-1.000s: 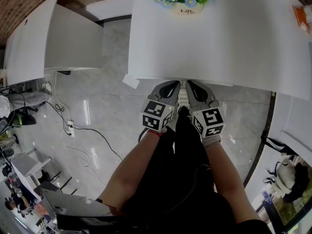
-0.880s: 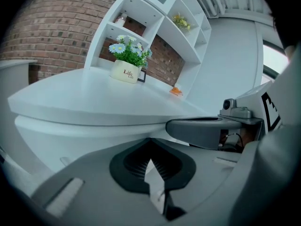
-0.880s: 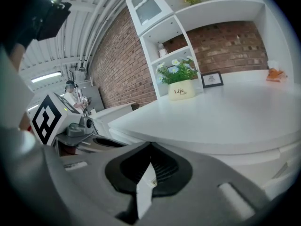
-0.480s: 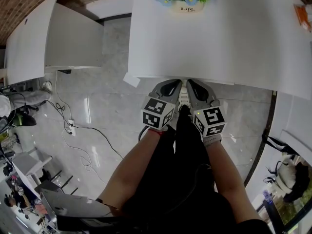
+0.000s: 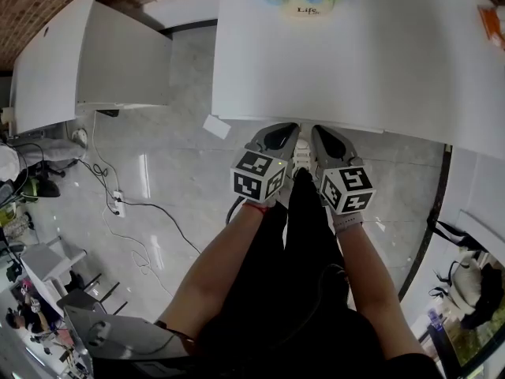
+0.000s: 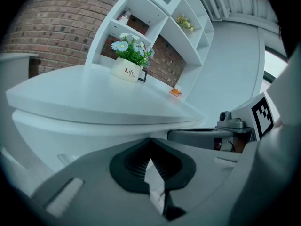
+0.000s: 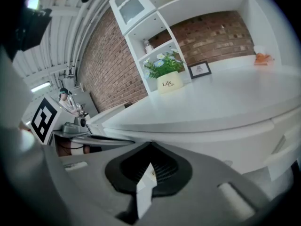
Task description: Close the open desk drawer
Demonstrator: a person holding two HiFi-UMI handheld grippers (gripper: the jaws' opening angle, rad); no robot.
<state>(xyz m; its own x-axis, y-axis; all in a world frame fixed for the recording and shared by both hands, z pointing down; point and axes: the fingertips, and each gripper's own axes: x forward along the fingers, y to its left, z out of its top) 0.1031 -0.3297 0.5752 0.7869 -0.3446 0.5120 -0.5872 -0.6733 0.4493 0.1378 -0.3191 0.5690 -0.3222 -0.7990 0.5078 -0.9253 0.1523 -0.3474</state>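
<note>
Obs: left gripper (image 5: 278, 135) and right gripper (image 5: 325, 139) sit side by side at the near edge of the desk (image 5: 410, 61), noses pointing in under the top. Both pairs of jaws stand together with nothing between them, so they serve as blunt pushers, not clamps.

Drawer (image 6: 66, 135): a white front panel directly below the desk's near edge, just ahead of both noses. In the head view none of it projects past that edge, so it looks home or nearly so. Contact with the noses cannot be confirmed.

Handling (judgement): a stiff, flat panel on runners, probably light. The finish is smooth, so angled tips may skid. No grip is needed. Press square on the front, both grippers level and near its middle, to avoid racking. Ease off at the stop, since the flower pot (image 5: 309, 5) at the far edge could be jolted.
</note>
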